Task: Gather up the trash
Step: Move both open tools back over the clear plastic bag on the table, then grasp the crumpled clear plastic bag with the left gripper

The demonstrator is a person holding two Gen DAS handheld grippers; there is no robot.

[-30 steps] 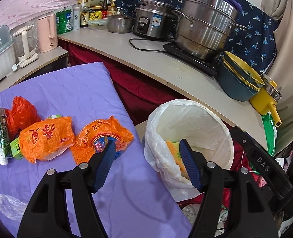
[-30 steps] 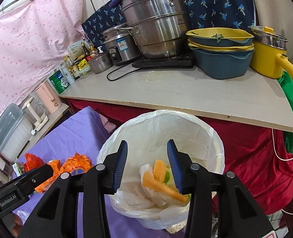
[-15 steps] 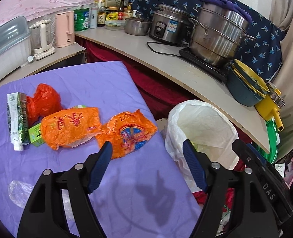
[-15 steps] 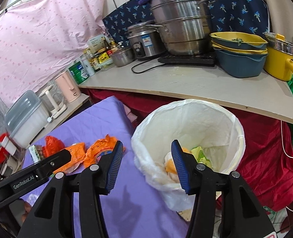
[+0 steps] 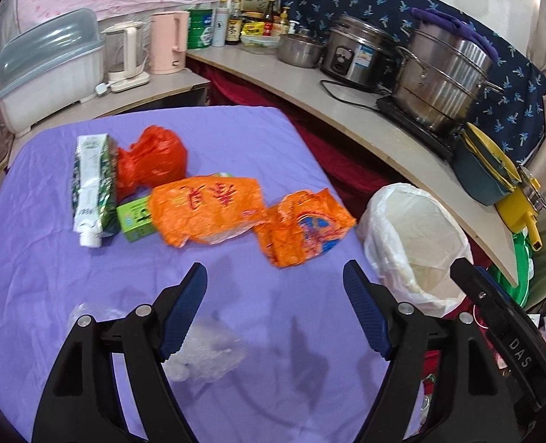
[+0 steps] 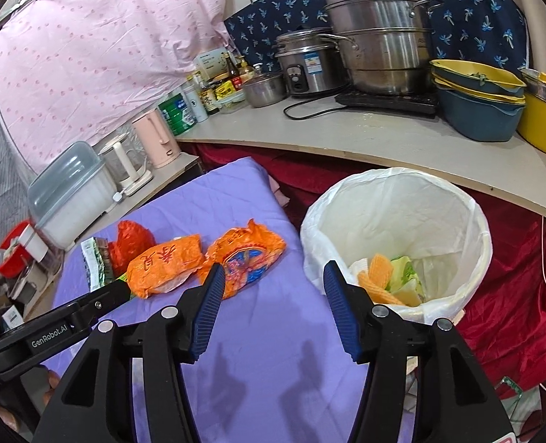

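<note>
Several pieces of trash lie on the purple-covered table point(image 5: 51, 295): an orange wrapper with a blue print point(image 5: 302, 229), an orange wrapper with red characters point(image 5: 206, 210), a red plastic bag point(image 5: 151, 160), a green-and-white tube point(image 5: 92, 184), a small green box point(image 5: 136, 217) and crumpled clear plastic point(image 5: 206, 358). The white-lined bin point(image 6: 394, 199) stands off the table's right edge with wrappers point(image 6: 387, 280) inside. My left gripper point(image 5: 274, 269) hovers over the table short of the printed wrapper, jaws opening, nothing between them. My right gripper point(image 6: 273, 269) hangs between the printed wrapper point(image 6: 247, 254) and the bin, jaws opening, empty.
A curved counter point(image 6: 346, 136) behind the bin carries a steel steamer pot point(image 6: 380, 37), a rice cooker point(image 6: 306, 62), stacked bowls point(image 6: 476, 107) and bottles. A pink kettle point(image 5: 167, 42) and a covered dish rack point(image 5: 47, 70) stand beyond the table's far edge. Red cloth point(image 6: 512, 295) hangs under the counter.
Both views have swung left, away from over the bin and toward the purple table. Both pairs of jaws stand wider than before. The clear plastic now lies just under the left fingers.
</note>
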